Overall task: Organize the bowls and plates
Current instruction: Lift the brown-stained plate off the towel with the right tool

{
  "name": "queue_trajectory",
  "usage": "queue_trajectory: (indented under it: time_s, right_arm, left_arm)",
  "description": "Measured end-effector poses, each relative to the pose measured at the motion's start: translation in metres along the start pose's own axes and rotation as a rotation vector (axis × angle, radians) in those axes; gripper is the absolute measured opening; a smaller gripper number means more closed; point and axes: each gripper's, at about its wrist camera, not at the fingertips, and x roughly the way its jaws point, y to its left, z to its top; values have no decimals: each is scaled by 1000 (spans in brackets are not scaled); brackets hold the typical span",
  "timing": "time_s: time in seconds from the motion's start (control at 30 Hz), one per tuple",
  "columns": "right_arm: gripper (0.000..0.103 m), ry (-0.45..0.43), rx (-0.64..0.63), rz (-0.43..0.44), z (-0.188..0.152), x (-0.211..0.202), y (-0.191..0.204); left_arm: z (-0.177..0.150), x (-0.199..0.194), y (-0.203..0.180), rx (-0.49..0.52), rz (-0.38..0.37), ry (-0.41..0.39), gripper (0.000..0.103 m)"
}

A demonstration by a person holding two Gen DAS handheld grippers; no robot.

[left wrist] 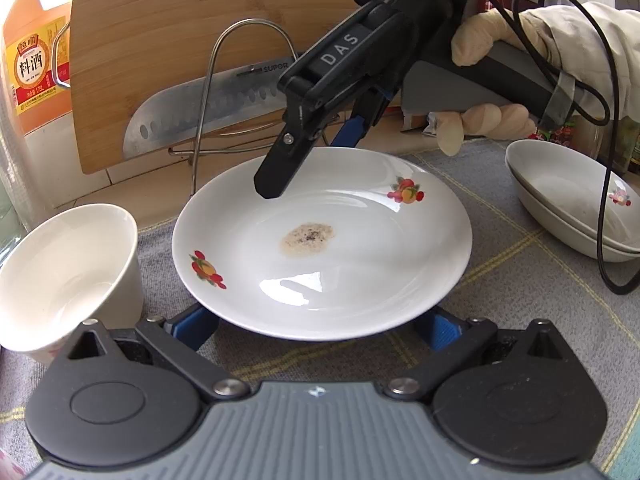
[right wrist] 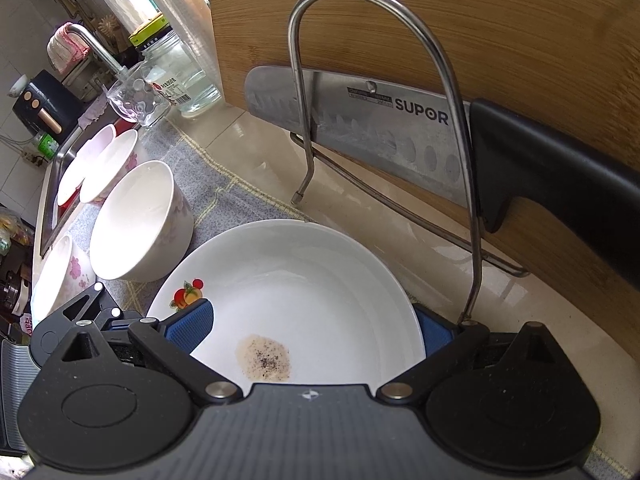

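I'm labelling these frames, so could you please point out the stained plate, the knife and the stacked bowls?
Stained plate (left wrist: 360,240), left wrist view, bare centre.
Knife (right wrist: 380,120), right wrist view, blade.
Stacked bowls (left wrist: 568,200), left wrist view, inside of top bowl.

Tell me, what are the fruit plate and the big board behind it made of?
The plate looks like glazed ceramic: white, glossy, bright window glints, printed fruit. The board looks like bamboo or wood: tan, matte, with straight grain stripes. I can't tell which from the pictures.
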Motion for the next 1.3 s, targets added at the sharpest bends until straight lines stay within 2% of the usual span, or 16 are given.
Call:
queue_trajectory:
  time_s: [0.57, 1.3]
  right_arm:
    - [103, 22, 27, 20, -18, -7, 7]
    - [103, -5, 47, -13, -46, -32, 39]
  left_arm:
    - [1, -12, -4, 67, -30, 32, 102]
    - [6, -38, -12, 90, -63, 61, 102]
